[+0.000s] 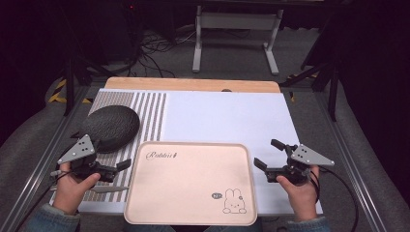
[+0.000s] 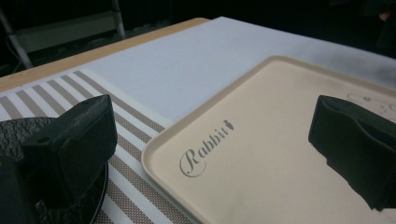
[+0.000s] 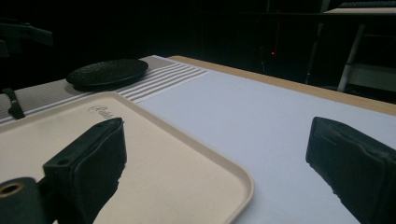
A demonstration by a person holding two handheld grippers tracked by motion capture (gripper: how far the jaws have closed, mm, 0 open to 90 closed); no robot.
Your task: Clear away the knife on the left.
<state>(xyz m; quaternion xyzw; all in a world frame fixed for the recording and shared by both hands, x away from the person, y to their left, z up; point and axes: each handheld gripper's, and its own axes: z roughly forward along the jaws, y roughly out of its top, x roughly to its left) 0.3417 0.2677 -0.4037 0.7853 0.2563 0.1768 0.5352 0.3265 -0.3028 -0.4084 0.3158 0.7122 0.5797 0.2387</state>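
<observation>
- A beige tray [image 1: 193,193] lies flat at the near middle of the table, at about 6 o'clock in the high view. It is empty and bears the word "Rabbit" near its far left corner and a small rabbit drawing [image 1: 233,201] near its near right corner.
- The left gripper [image 1: 116,169], held in the person's left hand [image 1: 72,188], sits at 9 o'clock from the tray, just beside its left edge. Its jaws stand spread wide and grasp nothing.
- In the left gripper view, one jaw hovers over the striped mat [image 2: 135,140] and the other over the tray [image 2: 280,154], so the tray's left rim lies between them.
- The right gripper [image 1: 270,154], held in the person's right hand [image 1: 300,193], sits at 3 o'clock from the tray, just beside its right edge. Its jaws are also spread wide, holding nothing.
- In the right gripper view, one jaw hangs over the tray [image 3: 177,177] and the other over the white table cover [image 3: 261,121].
- A dark, textured round dish [image 1: 110,128] rests on the striped mat at 10 o'clock from the tray, near the left gripper.
</observation>
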